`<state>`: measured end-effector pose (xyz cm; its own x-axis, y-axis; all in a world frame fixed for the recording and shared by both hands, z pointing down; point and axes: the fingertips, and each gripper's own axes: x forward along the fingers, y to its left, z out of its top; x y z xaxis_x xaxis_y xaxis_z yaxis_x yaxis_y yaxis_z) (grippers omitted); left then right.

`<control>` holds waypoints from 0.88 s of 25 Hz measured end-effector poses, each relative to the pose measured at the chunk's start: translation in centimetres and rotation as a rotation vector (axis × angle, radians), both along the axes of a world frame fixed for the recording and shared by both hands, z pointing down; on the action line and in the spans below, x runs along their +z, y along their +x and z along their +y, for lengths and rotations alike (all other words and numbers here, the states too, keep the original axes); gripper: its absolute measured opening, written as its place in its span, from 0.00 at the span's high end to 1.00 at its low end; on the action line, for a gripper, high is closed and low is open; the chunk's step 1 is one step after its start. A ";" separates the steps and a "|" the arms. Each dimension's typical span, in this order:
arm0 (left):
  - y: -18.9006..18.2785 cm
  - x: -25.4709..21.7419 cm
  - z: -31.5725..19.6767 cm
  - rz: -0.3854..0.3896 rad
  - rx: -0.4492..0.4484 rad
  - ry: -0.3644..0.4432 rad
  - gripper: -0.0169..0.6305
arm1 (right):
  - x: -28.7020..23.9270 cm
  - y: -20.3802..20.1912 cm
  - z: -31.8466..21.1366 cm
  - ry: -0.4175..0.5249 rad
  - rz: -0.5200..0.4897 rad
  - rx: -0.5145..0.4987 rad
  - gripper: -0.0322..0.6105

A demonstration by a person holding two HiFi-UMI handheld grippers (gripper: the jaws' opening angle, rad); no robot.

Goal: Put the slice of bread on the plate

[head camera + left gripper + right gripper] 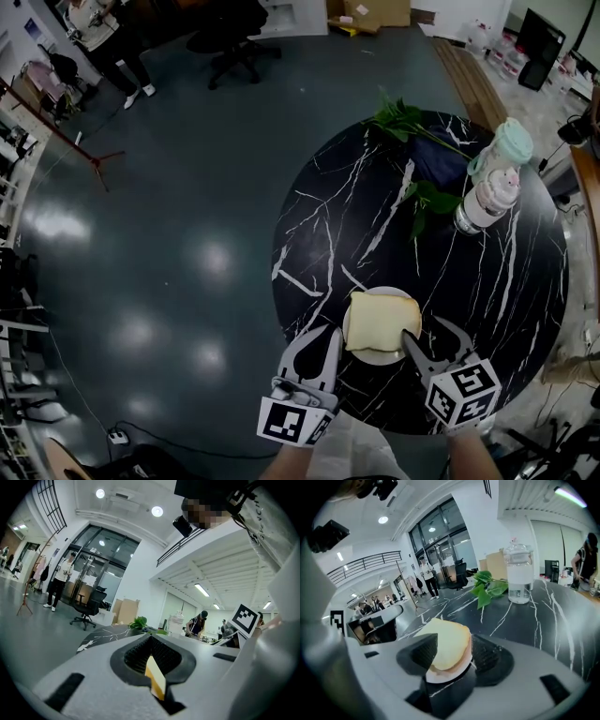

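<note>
Head view: bread [380,321] lies on the plate [373,359], as wanted; right gripper [427,330] released, jaws clear; left gripper [323,336] clenched, parked near-left.

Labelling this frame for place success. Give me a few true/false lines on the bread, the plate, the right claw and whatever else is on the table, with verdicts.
1. The slice of bread lies flat on the white plate. True.
2. The right claw is clamped on the bread. False: its jaws stand apart and the slice rests on the plate, just ahead of them.
3. The plate sits at the far side of the table, next to the water bottle. False: it is at the near edge, close to both claws, and the bottle stands well beyond it to the right.
4. Green leaves lie on the table beyond the plate. True.
</note>
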<state>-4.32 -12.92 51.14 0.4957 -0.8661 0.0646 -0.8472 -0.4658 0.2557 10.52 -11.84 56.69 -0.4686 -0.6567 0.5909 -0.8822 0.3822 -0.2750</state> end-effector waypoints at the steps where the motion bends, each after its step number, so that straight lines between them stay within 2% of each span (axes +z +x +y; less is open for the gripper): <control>1: 0.0 -0.1 0.1 -0.002 0.000 0.001 0.96 | -0.2 0.0 0.2 0.006 -0.006 -0.002 0.64; 9: 0.0 -2.1 0.9 0.001 -0.008 0.023 0.96 | -3.2 -0.1 1.6 0.037 -0.067 0.003 0.64; 15: 1.1 -4.8 1.8 0.001 0.024 0.048 0.96 | -6.4 -1.2 3.2 0.042 -0.102 -0.075 0.65; 19: 1.5 -6.5 2.4 -0.014 0.047 0.069 0.96 | -8.7 -1.6 4.1 0.080 -0.115 -0.094 0.80; 22: 1.4 -7.7 3.0 -0.014 0.047 0.073 0.96 | -10.4 -1.9 4.8 0.109 -0.134 -0.094 0.87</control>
